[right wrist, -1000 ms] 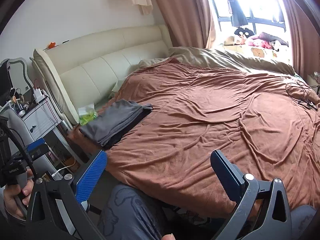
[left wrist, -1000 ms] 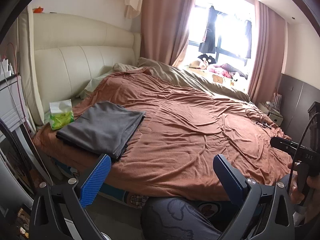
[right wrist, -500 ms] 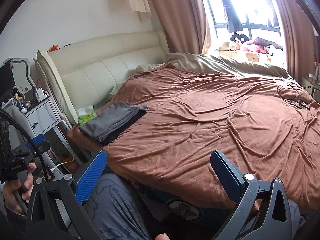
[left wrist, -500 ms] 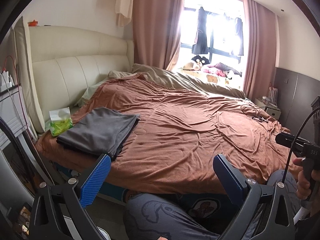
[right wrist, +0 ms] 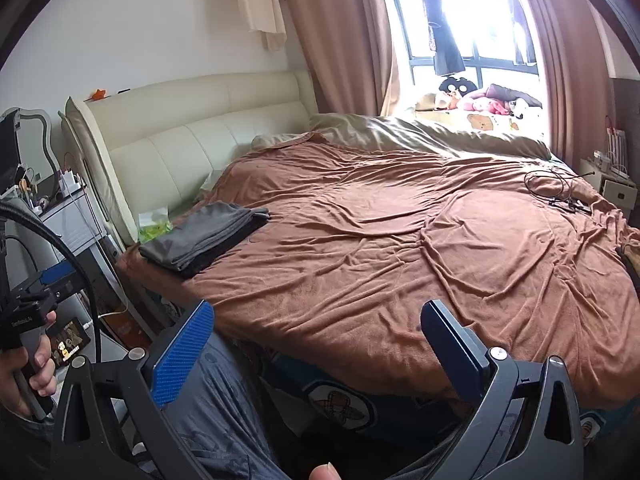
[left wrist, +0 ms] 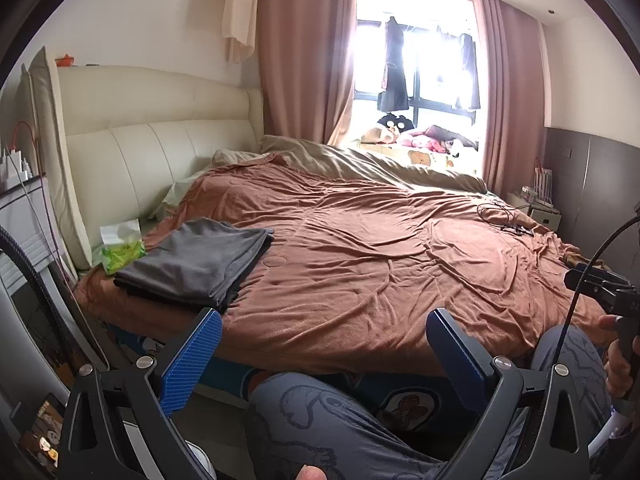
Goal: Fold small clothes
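Observation:
A folded dark grey garment [left wrist: 196, 264] lies on the near left corner of the brown bedspread [left wrist: 380, 256]; the right wrist view shows the same garment [right wrist: 204, 236] on the bedspread [right wrist: 400, 240]. My left gripper [left wrist: 324, 324] hangs open off the bed's front edge, above a person's knee, with nothing between its fingers. My right gripper [right wrist: 316, 316] is open too, held off the same edge and holding nothing. Both are well back from the garment.
A green tissue pack [left wrist: 120, 246] sits beside the garment by the cream headboard [left wrist: 160, 160]. Black cables [right wrist: 560, 192] lie at the bed's far right. A bedside unit [right wrist: 68, 216] stands on the left. A beige duvet [left wrist: 360, 164] is bunched by the window.
Both grippers have drawn back and tilted up from the bed, so more of the wall and window shows. The garment has stayed put. Both stay open.

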### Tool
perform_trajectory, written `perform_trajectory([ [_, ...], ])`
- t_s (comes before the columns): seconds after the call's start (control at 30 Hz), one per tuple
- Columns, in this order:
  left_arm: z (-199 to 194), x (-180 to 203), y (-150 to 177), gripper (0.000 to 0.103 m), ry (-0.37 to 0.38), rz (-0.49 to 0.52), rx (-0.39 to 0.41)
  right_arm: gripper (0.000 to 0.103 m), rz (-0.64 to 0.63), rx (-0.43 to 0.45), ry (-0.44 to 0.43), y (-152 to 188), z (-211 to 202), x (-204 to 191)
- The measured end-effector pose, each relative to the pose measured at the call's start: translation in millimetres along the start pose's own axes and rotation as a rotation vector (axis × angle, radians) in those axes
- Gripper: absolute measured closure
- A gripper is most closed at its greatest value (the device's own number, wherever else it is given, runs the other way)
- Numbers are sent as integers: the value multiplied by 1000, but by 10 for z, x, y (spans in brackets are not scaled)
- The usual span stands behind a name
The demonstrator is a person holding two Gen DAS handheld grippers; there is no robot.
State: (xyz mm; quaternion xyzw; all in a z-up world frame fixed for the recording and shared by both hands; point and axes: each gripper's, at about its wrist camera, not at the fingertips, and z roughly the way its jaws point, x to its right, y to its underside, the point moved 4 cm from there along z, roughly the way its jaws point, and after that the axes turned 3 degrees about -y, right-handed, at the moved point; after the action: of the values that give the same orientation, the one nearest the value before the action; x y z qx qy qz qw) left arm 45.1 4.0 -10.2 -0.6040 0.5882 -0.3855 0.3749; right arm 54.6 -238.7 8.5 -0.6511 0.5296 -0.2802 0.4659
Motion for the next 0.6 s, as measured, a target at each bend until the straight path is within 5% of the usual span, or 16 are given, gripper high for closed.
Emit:
perform_trajectory([
  [0.6, 17, 6, 114, 0, -6, -20, -21, 0, 4, 8, 13, 135, -58, 21],
])
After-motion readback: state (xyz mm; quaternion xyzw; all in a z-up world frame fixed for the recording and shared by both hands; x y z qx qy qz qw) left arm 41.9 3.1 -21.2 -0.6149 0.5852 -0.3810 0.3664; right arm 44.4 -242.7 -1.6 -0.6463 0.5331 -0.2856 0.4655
